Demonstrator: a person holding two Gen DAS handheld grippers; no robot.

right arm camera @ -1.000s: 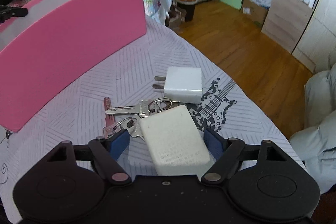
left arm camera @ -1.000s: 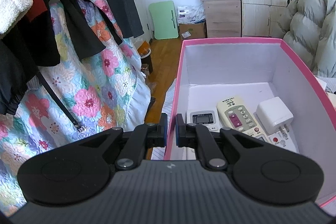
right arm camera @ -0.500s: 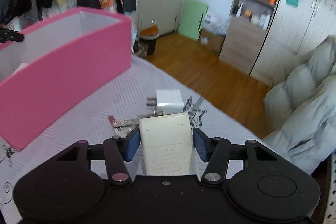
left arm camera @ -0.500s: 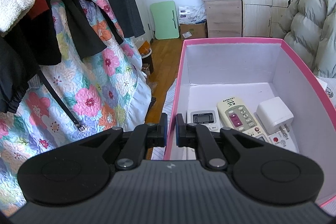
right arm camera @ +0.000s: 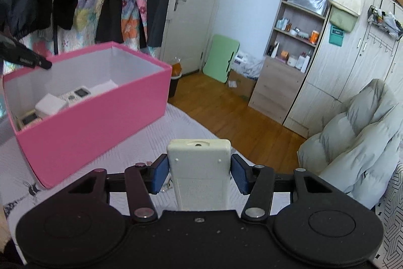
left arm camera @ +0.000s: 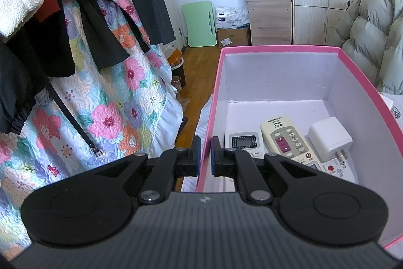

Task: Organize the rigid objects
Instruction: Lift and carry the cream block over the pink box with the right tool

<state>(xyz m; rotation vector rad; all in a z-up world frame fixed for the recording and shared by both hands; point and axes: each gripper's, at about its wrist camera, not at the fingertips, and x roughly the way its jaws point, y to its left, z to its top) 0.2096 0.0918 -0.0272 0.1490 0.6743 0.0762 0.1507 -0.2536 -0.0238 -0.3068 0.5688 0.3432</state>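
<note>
My left gripper (left arm camera: 204, 155) is shut on the left wall of the pink box (left arm camera: 277, 49), one pad on each side of the rim. Inside the box lie a small white remote with a screen (left arm camera: 245, 143), a cream remote (left arm camera: 284, 140) and a white charger plug (left arm camera: 328, 140). My right gripper (right arm camera: 199, 173) is shut on a cream-white remote (right arm camera: 199, 168) and holds it back side up, above the bed. The pink box (right arm camera: 88, 122) stands to its left. A black finger of the left gripper (right arm camera: 37, 62) shows at the box's far rim.
The box rests on a patterned white bedspread (right arm camera: 141, 148). A grey puffer jacket (right arm camera: 352, 143) is piled at the right. Dark clothes and a floral quilt (left arm camera: 108, 92) hang at the left. Beyond the bed edge are a wooden floor (right arm camera: 226, 112) and a shelf unit (right arm camera: 289, 54).
The right gripper closed on the cream-white remote and lifted it off the bed. The keys and the loose charger dropped out of view, and the box interior came into view. The left gripper stayed put.
</note>
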